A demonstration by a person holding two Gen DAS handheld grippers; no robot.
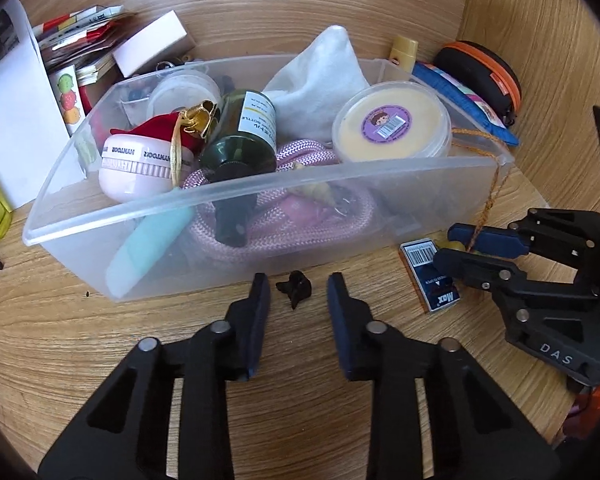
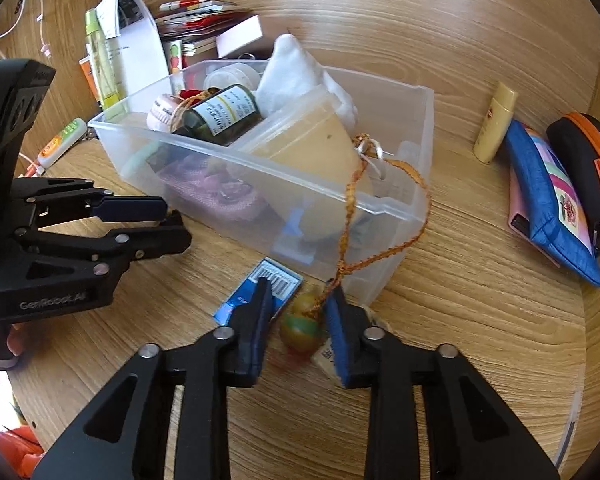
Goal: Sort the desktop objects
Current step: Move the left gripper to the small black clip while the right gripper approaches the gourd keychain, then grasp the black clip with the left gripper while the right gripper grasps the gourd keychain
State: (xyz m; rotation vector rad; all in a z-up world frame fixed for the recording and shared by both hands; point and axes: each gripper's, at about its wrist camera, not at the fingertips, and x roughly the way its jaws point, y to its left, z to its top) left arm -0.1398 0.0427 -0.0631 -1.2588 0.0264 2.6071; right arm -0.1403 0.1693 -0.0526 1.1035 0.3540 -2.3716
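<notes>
A clear plastic bin [image 1: 260,216] on the wooden desk holds a green bottle [image 1: 244,140], a round yellow tub [image 1: 392,124], a pink rope, a white cloth and a pink jar. My left gripper [image 1: 298,292] is open, its fingers either side of a small black piece [image 1: 295,287] on the desk in front of the bin. My right gripper [image 2: 300,304] is open around a green-orange bead [image 2: 300,326] on an orange cord [image 2: 396,248] that runs up over the bin [image 2: 380,208] corner. A blue staple box [image 2: 260,292] lies under its left finger.
Papers, booklets and a white box [image 1: 152,42] are stacked behind the bin at left. A yellow tube [image 2: 494,126], a blue pouch [image 2: 548,200] and a black-orange case [image 2: 588,168] lie to the right. Cables and a marker [image 2: 62,140] lie at far left.
</notes>
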